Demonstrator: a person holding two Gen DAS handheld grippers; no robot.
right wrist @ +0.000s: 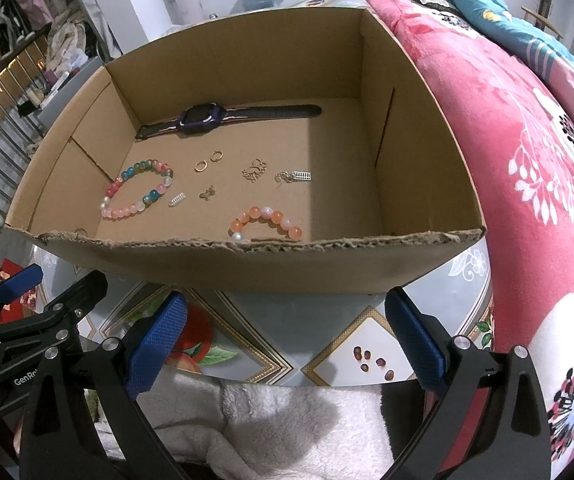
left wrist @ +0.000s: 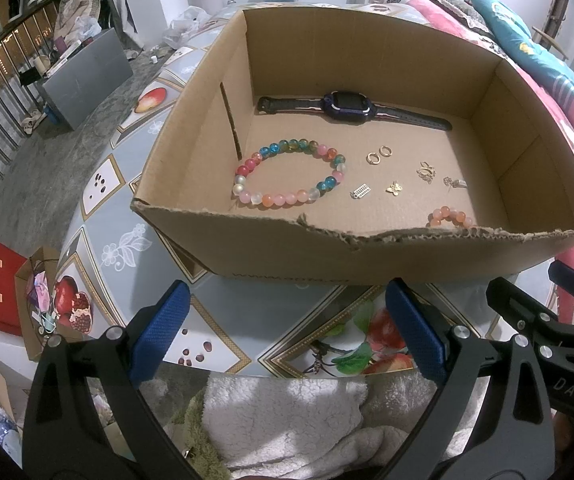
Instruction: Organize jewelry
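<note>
A fruit-print bench (left wrist: 135, 240) beside a pink blanket (right wrist: 527, 160) carries everything. Nearest, the left gripper (left wrist: 287, 328) and right gripper (right wrist: 287, 332) hover wide and empty, short of the box (left wrist: 327, 256). Inside lie an orange bracelet (right wrist: 267, 220), a colourful bracelet (left wrist: 287, 172), charms, two rings (left wrist: 379, 154) and, farthest, a watch (left wrist: 351, 106). Probably nothing is sorted yet; next comes reaching over the torn rim.
</note>
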